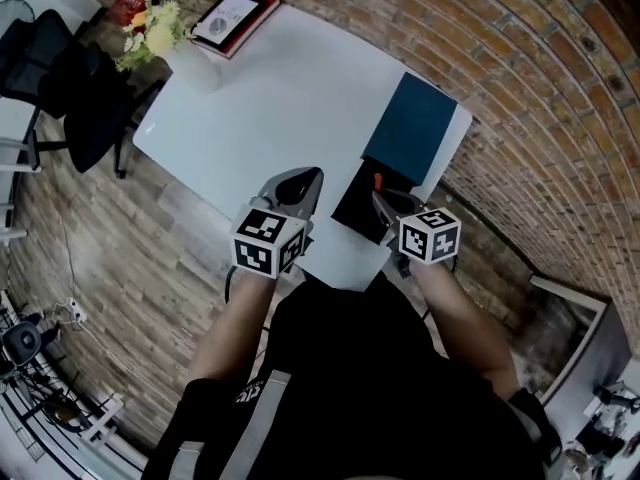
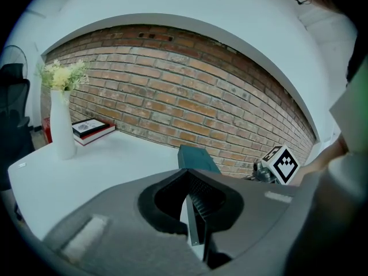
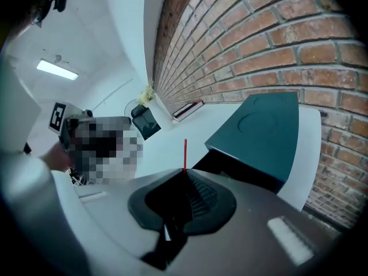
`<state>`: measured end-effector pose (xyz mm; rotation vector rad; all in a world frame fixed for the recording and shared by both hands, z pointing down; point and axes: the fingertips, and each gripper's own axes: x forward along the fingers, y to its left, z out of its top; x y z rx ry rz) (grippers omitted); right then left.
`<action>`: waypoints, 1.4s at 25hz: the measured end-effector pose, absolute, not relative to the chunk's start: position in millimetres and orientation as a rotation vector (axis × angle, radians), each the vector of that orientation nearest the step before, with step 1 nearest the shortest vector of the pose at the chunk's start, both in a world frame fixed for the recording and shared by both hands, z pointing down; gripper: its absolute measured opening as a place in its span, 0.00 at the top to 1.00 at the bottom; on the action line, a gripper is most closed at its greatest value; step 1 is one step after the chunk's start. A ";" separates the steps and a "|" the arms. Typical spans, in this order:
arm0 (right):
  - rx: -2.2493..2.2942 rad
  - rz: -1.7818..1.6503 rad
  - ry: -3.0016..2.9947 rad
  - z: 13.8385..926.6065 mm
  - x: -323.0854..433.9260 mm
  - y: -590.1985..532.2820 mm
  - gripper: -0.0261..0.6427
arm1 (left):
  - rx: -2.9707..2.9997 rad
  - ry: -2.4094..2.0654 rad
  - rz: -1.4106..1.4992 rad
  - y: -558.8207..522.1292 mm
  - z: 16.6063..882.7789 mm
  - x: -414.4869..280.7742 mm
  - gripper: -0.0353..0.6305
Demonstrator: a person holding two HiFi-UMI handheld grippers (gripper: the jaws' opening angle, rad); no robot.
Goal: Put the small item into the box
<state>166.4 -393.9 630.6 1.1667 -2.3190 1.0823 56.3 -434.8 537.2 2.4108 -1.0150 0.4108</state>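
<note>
Right tongs (image 3: 184,172) clamped on thin red item (image 3: 184,153), at near edge of open black box (image 1: 360,208). Left tongs (image 2: 191,180) together, empty, over surface (image 1: 280,98). Risk: narrow pinch, so item may pivot or slip on release, landing outside rim. Approach could nudge teal lid (image 1: 412,126).

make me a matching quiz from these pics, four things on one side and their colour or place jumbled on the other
Things:
1. vase
2. box lid
3. thin stick
4. books

Descriptions:
a. red, held in the right gripper
b. teal, at the table edge nearest the brick wall
c. white, holding flowers
d. stacked at the table's far corner

Pairs: 1-c, 2-b, 3-a, 4-d
</note>
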 end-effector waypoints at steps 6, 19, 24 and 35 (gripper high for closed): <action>1.112 1.112 -2.208 657.7 161.4 -392.9 0.94 | 2.388 -1.036 0.397 -436.0 537.3 44.8 0.94; 0.989 0.982 -2.018 683.8 153.1 -386.8 0.94 | 2.381 -1.037 0.360 -429.9 534.2 28.9 0.94; 0.935 0.904 -1.960 691.2 149.1 -383.8 0.94 | 2.377 -1.025 0.346 -426.1 536.2 26.9 0.94; 0.771 0.782 -1.849 702.0 150.1 -378.9 0.94 | 2.360 -1.029 0.333 -423.0 537.7 13.0 0.94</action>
